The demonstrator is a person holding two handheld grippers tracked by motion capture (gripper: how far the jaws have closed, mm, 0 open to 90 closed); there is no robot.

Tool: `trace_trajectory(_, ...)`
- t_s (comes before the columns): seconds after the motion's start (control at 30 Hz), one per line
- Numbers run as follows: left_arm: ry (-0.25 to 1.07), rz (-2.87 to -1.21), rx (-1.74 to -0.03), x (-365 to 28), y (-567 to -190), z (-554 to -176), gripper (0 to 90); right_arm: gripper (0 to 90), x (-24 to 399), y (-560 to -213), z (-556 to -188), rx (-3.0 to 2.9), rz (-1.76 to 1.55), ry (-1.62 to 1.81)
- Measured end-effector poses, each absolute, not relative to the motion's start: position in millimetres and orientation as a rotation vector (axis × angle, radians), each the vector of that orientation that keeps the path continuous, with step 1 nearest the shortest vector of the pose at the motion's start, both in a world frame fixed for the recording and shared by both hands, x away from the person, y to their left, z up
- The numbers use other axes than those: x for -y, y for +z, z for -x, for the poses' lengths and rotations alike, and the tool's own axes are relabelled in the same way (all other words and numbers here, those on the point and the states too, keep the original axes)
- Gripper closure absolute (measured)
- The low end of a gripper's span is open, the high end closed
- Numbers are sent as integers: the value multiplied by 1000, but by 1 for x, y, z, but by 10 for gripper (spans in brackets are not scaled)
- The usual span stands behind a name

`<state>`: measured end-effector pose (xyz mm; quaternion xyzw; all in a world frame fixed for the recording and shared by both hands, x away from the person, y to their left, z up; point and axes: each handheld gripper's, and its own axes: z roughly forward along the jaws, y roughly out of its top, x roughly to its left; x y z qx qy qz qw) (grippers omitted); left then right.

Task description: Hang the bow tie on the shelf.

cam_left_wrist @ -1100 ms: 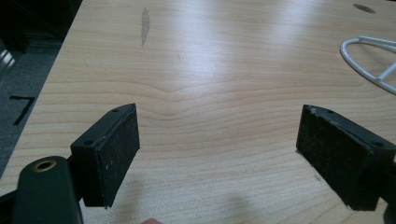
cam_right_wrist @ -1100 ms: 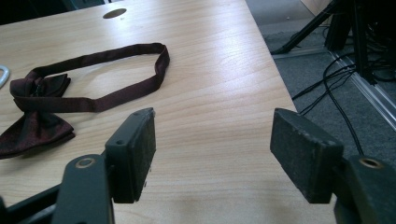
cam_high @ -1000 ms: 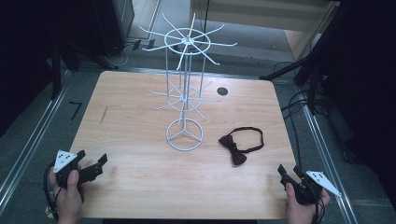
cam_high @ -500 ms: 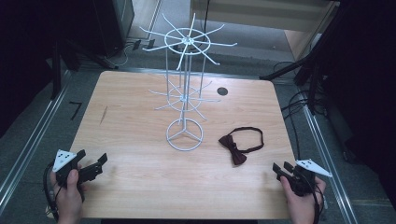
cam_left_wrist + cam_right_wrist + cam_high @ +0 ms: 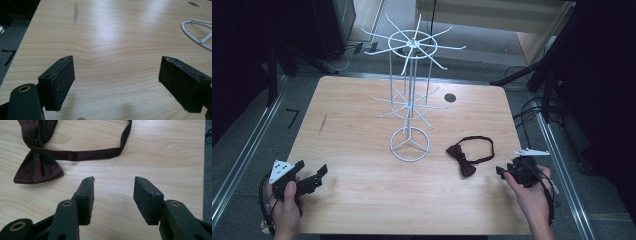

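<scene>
The dark red bow tie [image 5: 468,156] lay on the wooden table [image 5: 362,150] at 4 o'clock from the white wire stand [image 5: 410,145]. Right gripper [image 5: 502,171] sat just beside it at 4 o'clock, jaws apart, holding nothing. Left gripper [image 5: 314,177], at the table's 7 o'clock, gaped wide and held nothing.

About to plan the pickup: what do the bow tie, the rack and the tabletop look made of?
Bow tie: dark maroon woven fabric, slight satin sheen, soft folds. Rack: thin wire, probably metal, with a smooth white coating. Tabletop: light wood grain, semi-gloss glare; solid wood or laminate is unclear.

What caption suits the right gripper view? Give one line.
Open right hand-held gripper poised over the table, just short of a maroon bow tie.
</scene>
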<state>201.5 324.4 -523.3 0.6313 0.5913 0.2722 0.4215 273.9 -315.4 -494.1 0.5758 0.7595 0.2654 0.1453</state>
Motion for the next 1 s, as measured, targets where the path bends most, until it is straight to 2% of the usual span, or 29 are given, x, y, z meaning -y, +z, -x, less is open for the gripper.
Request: trace_trajectory(1.0, 667, -1579, -1475, -326, -524, -202, 144, 526, 281, -478, -355, -2440, -1720, 366)
